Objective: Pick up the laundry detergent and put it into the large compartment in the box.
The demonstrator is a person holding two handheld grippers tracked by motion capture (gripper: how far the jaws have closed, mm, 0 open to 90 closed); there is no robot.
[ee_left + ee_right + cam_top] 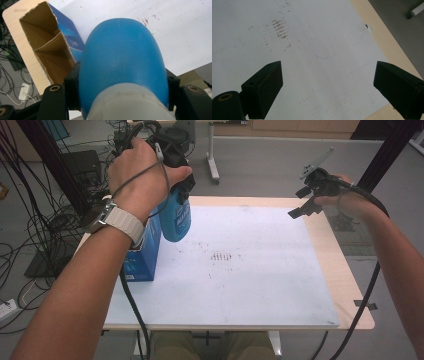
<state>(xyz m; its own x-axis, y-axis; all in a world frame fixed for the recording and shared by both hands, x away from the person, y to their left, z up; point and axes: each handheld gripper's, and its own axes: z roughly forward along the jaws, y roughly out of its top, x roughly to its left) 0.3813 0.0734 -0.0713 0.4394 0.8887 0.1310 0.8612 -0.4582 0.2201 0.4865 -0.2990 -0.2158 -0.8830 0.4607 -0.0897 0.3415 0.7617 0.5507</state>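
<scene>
A blue plastic bottle (177, 218) with a white neck hangs bottom-down above the table's left side, and my left gripper (179, 184) is shut on its upper part. In the left gripper view the bottle (122, 62) bulges out between both black jaws. Beside and below it an open blue carton (145, 254) stands at the table's left edge; its brown cardboard inside (47, 52) has a divider. My right gripper (304, 203) hovers over the far right edge of the table. Its jaws stand wide open with nothing between them (327, 82).
A white sheet (250, 285) covers most of the wooden table (352, 285) and carries brown smudges (222, 256) near its middle. Cables (30, 225) and dark equipment crowd the floor at the left. A white stand leg (213, 167) rises behind the table.
</scene>
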